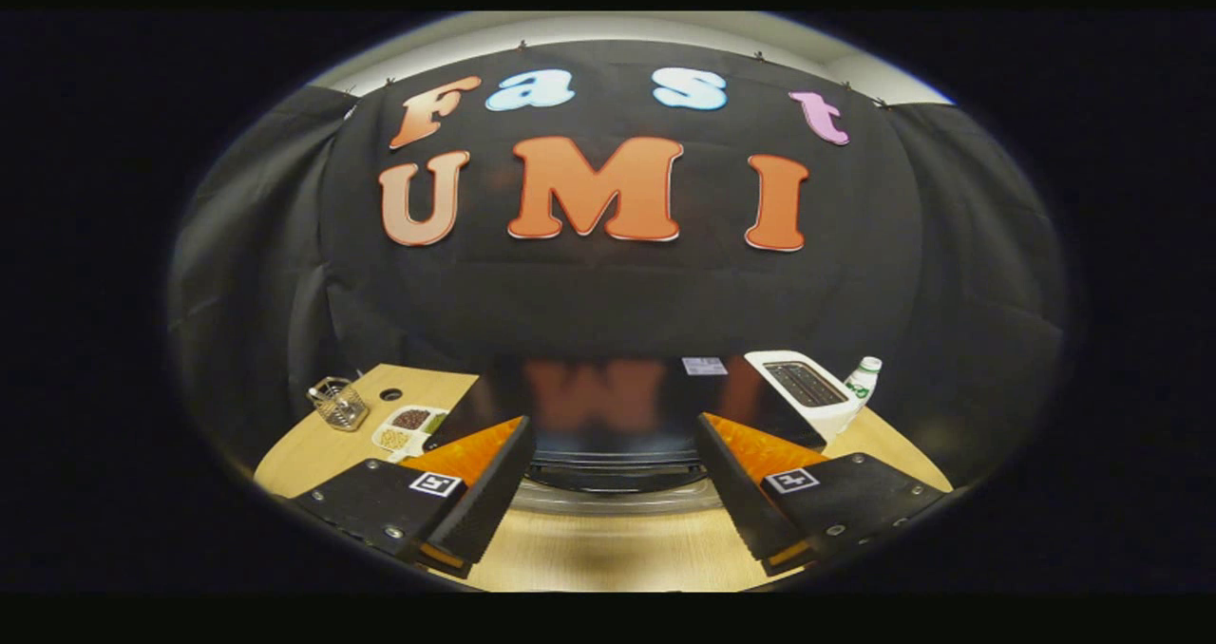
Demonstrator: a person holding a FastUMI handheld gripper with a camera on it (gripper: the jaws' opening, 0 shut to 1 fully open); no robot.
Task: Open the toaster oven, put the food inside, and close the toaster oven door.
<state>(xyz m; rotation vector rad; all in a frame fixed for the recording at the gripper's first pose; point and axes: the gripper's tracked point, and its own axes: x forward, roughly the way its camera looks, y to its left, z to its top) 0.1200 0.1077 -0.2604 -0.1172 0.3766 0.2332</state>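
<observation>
I'm looking straight down the gripper [613,492] at the toaster oven [608,407], which sits dead ahead on the wooden tabletop [608,549]. Its glossy dark top faces me and mirrors the wall behind. Fingers are spread wide and hold nothing; bare tabletop shows in the gap between them.

Key relation: the oven door handle [617,501], a pale curved bar, runs crosswise to my fingers, just ahead of the fingertips and centred in the gap. So the handle's long axis lies across my line of approach, and the fingers would straddle it or hook it from the front. The door looks closed, though I see mostly the oven's top from this angle, so that's a judgement. Opening step not yet done, as I read it.

Oven is near the front edge of the tabletop, close to me, square to the gripper, no offset to either side that I can make out.

Other stuff: divided snack tray [410,427] with nuts or dried bits toward the far left corner, beyond the left finger; a wire basket [338,403] further left of it, near the tabletop's left edge. A white slot toaster [803,392] at far right, beyond the right finger, with a small white bottle [863,378] just beside it.

Which item is the food to load, I can't tell for sure; the tray is my guess.
</observation>
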